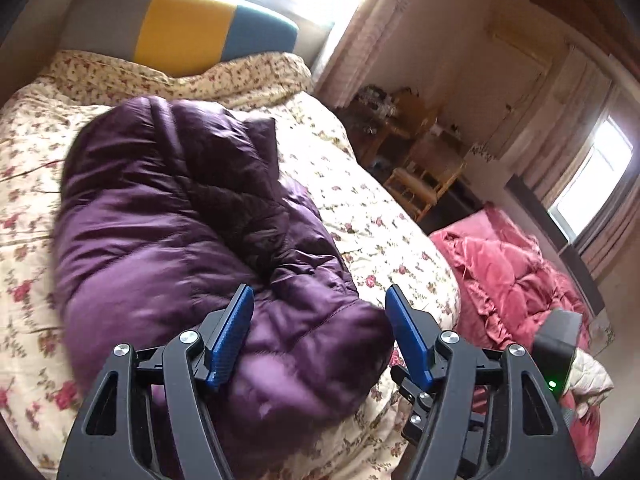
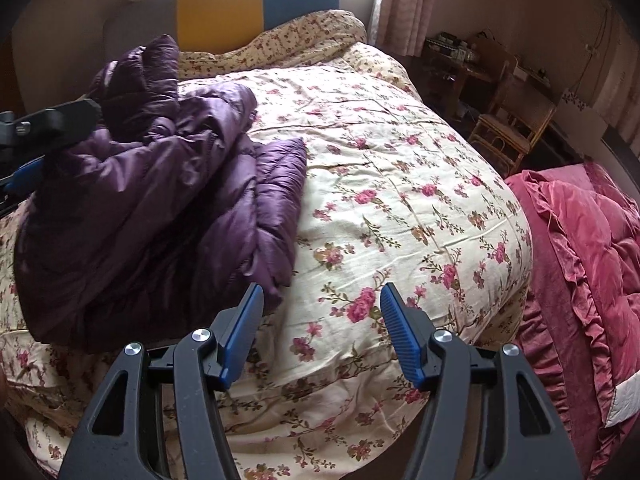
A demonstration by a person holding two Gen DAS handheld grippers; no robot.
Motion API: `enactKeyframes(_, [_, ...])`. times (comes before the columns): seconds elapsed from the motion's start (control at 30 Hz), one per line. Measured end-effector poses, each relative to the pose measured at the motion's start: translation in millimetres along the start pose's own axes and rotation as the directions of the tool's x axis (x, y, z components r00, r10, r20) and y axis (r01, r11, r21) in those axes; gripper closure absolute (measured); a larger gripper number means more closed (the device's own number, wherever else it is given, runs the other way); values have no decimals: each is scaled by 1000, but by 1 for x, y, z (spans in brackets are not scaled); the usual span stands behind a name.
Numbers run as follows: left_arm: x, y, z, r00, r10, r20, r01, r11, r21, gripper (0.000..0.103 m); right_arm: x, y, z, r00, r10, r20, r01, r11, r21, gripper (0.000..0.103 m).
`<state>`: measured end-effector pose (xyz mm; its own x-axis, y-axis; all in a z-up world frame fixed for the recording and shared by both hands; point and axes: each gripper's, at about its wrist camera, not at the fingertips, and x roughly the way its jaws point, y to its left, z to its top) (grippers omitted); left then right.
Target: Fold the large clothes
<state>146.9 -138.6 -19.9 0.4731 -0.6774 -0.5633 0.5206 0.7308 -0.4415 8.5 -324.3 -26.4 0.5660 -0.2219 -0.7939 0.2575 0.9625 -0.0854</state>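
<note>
A bulky purple quilted down coat (image 2: 152, 200) lies bunched on the floral-quilted bed (image 2: 400, 200), beneath a grey-yellow-blue headboard (image 1: 180, 28). Left gripper (image 1: 320, 300) and right gripper (image 2: 320, 300) both gape, holding nothing.

Floral duvet (image 2: 400, 200) spreads across the bed; grey, yellow and blue headboard (image 2: 240, 4) stands far behind it; red quilt (image 2: 592, 240) lies right; wicker chair (image 2: 508, 136) sits far right by the curtains (image 2: 404, 4).
</note>
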Motion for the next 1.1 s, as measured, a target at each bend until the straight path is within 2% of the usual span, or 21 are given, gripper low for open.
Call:
enactKeyframes(0.13, [-35, 23, -6, 997, 44, 56, -40, 997, -65, 35, -10, 6, 1, 1000, 15, 19, -15, 1000, -14, 42])
enactKeyframes(0.23, [-54, 46, -13, 988, 138, 74, -129, 984, -120, 35, -20, 13, 5, 999, 35, 39, -34, 999, -28, 41])
enactKeyframes(0.33, [-63, 68, -23, 972, 227, 62, -215, 963, -160, 35, -33, 23, 10, 996, 62, 66, -58, 997, -48, 39])
enactKeyframes(0.43, [-66, 83, -33, 960, 276, 42, -264, 947, -180, 35, -42, 33, 16, 992, 88, 89, -83, 994, -68, 38])
enactKeyframes(0.63, [-67, 91, -47, 953, 303, 29, -291, 935, -205, 35, -59, 52, 26, 982, 144, 125, -132, 986, -102, 37])
enactKeyframes(1.1, [-60, 83, -54, 954, 298, 28, -289, 942, -173, 35, -70, 85, 42, 960, 232, 155, -209, 966, -155, 35])
